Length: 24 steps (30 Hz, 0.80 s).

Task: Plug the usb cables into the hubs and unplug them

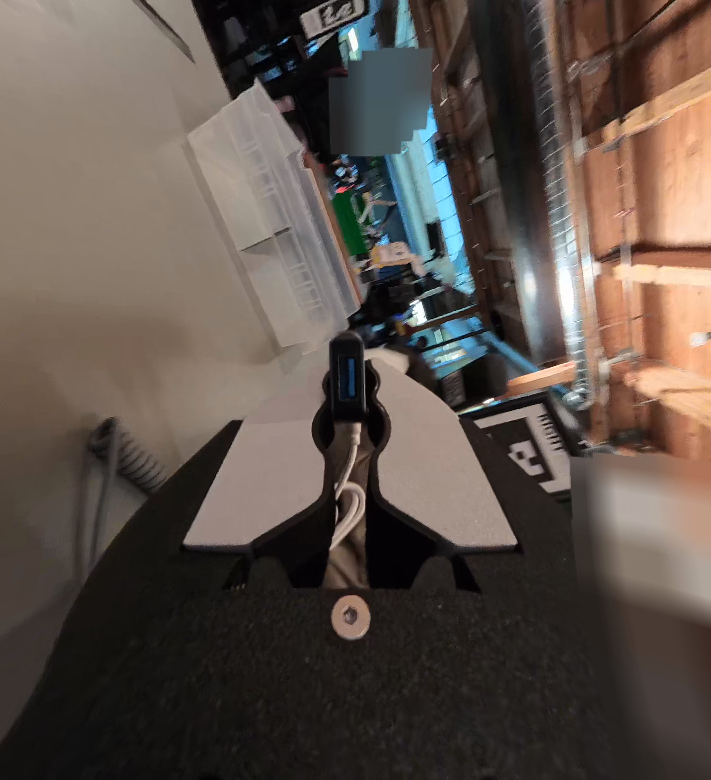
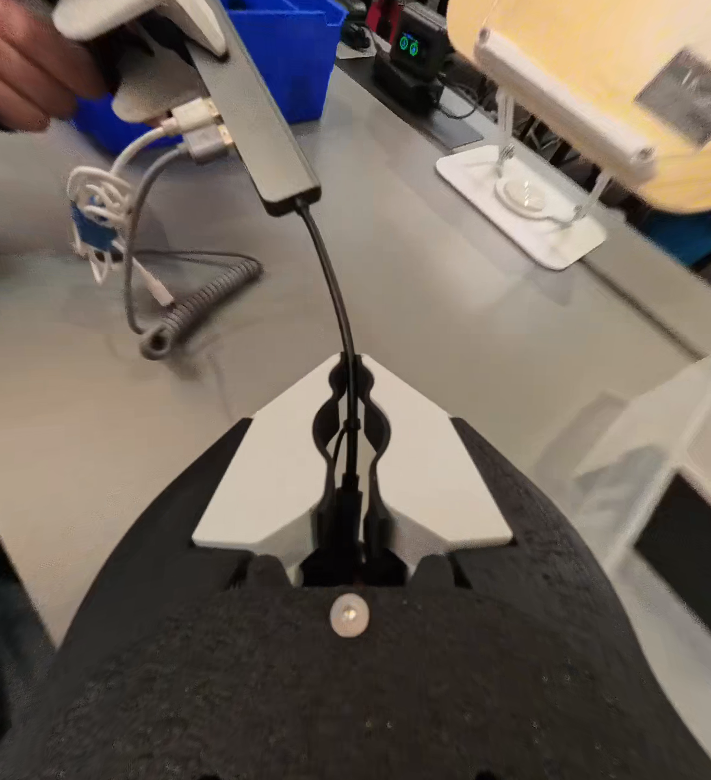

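A slim dark grey USB hub (image 2: 261, 118) hangs in the air at the upper left of the right wrist view. My left gripper (image 2: 142, 50), with a hand behind it, is shut on its far end. A white USB plug (image 2: 193, 112) and a grey USB plug (image 2: 206, 143) sit in its side ports. In the left wrist view my left gripper (image 1: 348, 396) is shut on the hub's end (image 1: 346, 358), where a blue port shows. A white cable (image 1: 347, 477) runs between the fingers. My right gripper (image 2: 351, 363) is shut on the hub's black lead (image 2: 337, 287); the lead's plug lies between the fingers.
A white cable bundle with a blue tie (image 2: 96, 211) and a grey coiled cable (image 2: 206, 295) hang down to the grey table (image 2: 430, 316). A blue bin (image 2: 282, 55) stands behind, a white stand with a yellow disc (image 2: 522, 202) to the right, and a clear plastic box (image 2: 662, 422) at the right edge. My right fingertips sit around 15 cm from my left ones.
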Each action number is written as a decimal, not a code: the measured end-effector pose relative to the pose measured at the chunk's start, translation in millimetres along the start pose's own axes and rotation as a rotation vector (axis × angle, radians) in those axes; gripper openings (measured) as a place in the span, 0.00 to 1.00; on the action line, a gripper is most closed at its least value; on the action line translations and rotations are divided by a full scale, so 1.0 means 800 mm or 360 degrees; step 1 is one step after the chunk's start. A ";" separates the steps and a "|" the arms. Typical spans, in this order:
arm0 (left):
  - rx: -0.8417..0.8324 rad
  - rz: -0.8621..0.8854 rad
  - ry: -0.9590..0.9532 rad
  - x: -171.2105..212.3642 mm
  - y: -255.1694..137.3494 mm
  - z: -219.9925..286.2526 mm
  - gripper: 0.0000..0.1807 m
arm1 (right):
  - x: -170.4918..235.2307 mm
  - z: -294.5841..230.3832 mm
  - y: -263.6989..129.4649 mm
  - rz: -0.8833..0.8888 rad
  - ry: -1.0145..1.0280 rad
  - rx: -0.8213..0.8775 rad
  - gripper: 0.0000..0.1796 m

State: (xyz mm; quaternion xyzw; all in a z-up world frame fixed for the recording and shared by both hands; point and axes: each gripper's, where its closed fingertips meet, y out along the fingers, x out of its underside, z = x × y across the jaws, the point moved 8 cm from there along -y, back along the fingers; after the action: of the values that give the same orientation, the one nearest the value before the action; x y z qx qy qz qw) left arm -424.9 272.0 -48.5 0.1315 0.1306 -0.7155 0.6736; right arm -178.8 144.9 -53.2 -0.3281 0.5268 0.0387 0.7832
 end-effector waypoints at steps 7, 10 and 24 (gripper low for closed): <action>-0.0109 -0.0153 0.0046 0.012 0.028 -0.016 0.06 | -0.029 0.047 0.033 -0.0409 -0.0949 0.0478 0.01; -0.0044 -0.0191 0.0076 0.013 0.028 -0.025 0.06 | -0.010 0.035 0.053 -0.0501 -0.1532 0.0117 0.02; -0.0087 -0.0758 0.0381 0.024 0.039 -0.002 0.06 | -0.040 0.073 0.052 -0.0450 -0.1576 -0.0332 0.02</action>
State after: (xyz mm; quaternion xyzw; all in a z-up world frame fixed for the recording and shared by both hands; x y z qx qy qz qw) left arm -394.8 252.8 -57.2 0.1625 0.2558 -0.8294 0.4694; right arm -163.2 218.9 -32.0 -0.4148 0.0374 0.1353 0.8990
